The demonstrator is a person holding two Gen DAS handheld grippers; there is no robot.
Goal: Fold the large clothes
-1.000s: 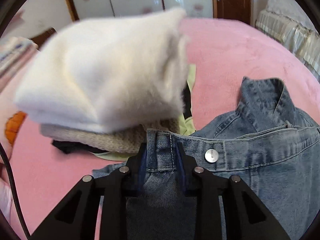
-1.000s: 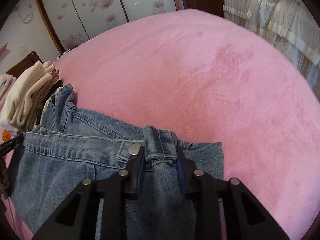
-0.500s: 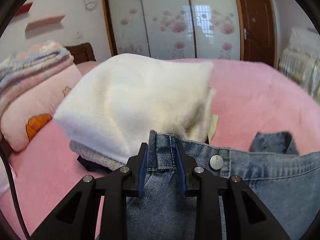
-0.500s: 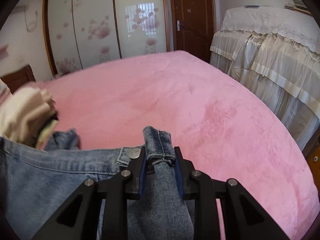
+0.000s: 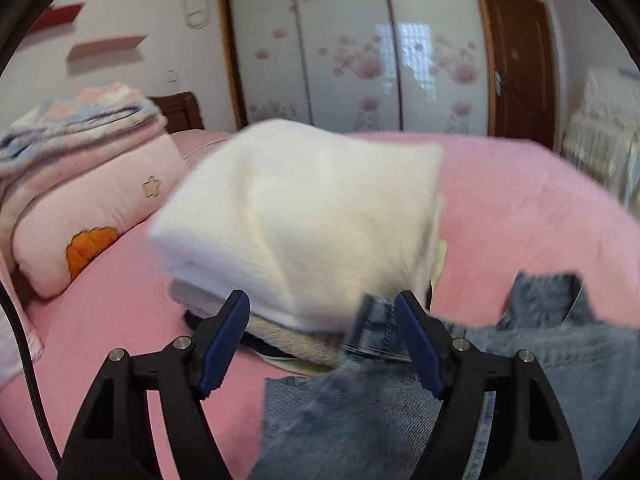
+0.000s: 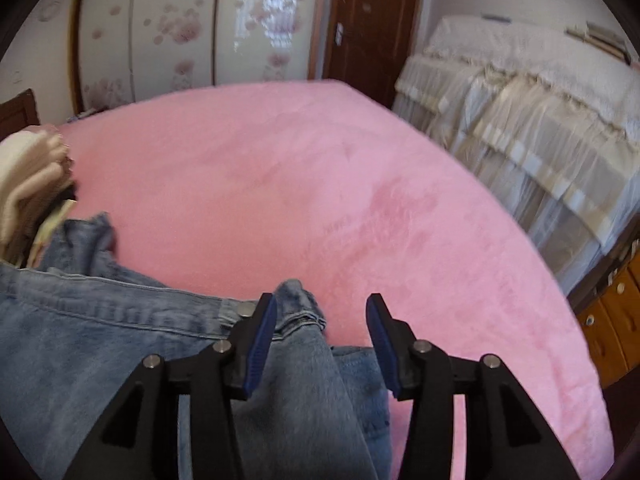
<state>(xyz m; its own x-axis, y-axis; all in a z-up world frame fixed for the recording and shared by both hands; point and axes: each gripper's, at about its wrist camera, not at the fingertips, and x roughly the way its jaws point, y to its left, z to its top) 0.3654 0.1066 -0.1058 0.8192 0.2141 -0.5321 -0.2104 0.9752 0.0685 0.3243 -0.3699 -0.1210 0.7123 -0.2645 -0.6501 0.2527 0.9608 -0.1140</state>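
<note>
Both your left gripper [image 5: 322, 344] and right gripper [image 6: 322, 346] are opening off the jeans [image 6: 100, 344] on the pink bed [image 6: 320, 184] — lift away crookedly and a pad snags the waistband, undoing the fold.

Each camera rides on its own gripper and looks forward and somewhat down, close over the pink bedspread [image 6: 320, 184]. The left wrist view faces the stack of folded clothes [image 5: 304, 216], the right wrist view the bedspread's open stretch. Both share the jeans [image 5: 540, 380] [image 6: 80, 340], that stack [image 6: 28, 184] and the flowered wardrobe doors [image 5: 352, 48] [image 6: 180, 28] behind the bedspread.
</note>
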